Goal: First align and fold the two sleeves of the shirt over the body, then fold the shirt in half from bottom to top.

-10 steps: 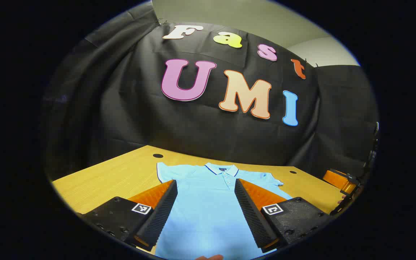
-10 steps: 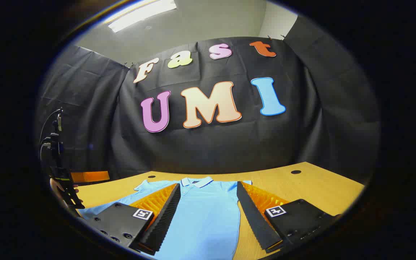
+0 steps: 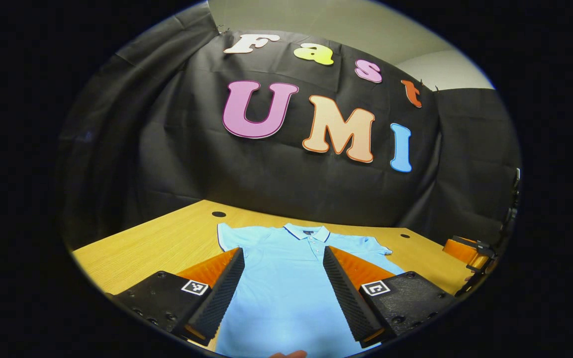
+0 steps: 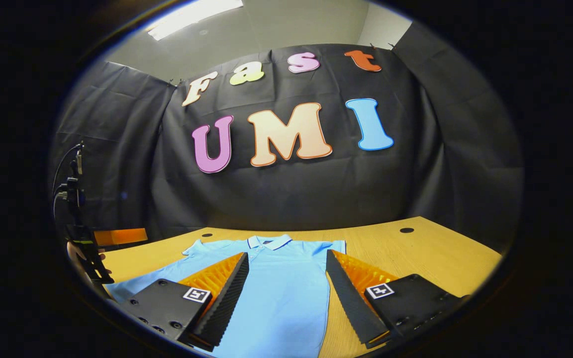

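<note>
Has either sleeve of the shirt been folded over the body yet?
No. In the left gripper view the shirt lies flat on the table, both short sleeves spread out to the sides.

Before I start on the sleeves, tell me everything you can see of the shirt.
The shirt is a light blue short-sleeved polo of soft-looking fabric, with a dark-edged collar and a buttoned placket. It lies flat and face up on the wooden table, collar toward the booth wall, both sleeves spread out sideways and unfolded. Nothing grips it: the left gripper and right gripper are both open above its body.
</note>
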